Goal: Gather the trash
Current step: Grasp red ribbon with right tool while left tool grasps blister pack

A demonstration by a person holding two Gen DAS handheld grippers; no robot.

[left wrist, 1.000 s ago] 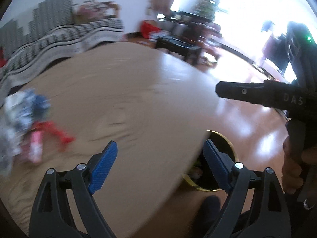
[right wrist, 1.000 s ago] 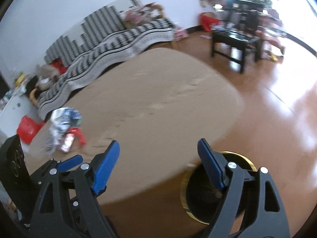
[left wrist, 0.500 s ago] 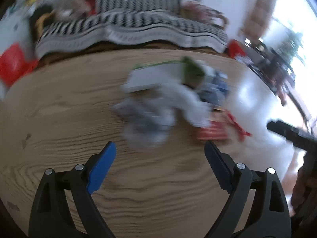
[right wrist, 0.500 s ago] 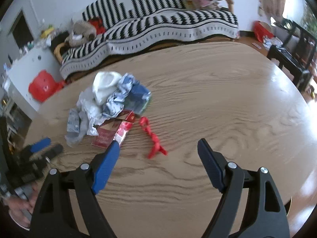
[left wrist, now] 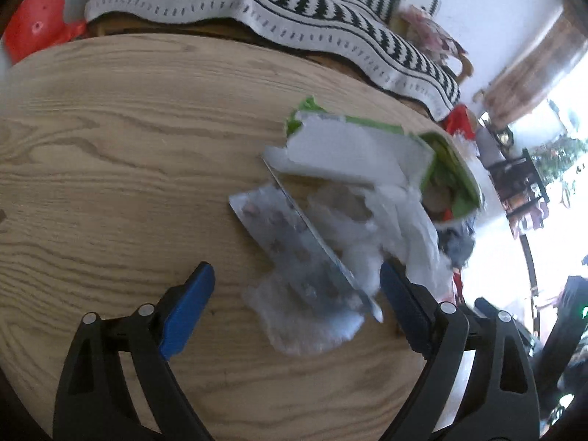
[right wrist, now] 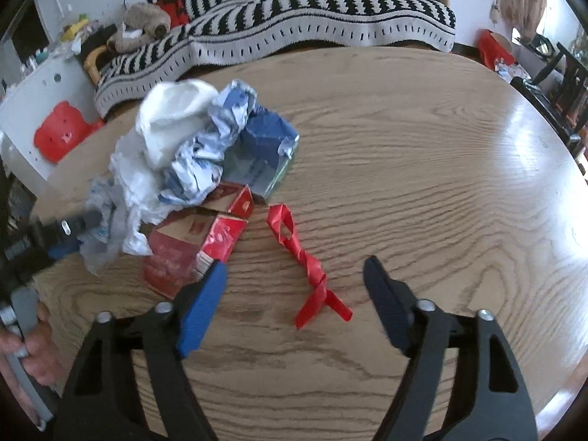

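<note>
Two tongs wide | right tongs (right wrist: 294, 294) closing, straddling red ribbon (right wrist: 305, 268) | left tongs (left wrist: 297, 294) over blister pack (left wrist: 294, 250)

No legible txt; print on red carton (right wrist: 191, 246) too blurred.

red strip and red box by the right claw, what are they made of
Red strip: looks like thin glossy plastic film or ribbon, given its sheen, its twists and its sharp creases. Red box: looks like printed cardboard, with brown unprinted board showing at its torn, crushed flaps.

Table (right wrist: 422, 154) bare beside trash pile (right wrist: 191, 154).
</note>
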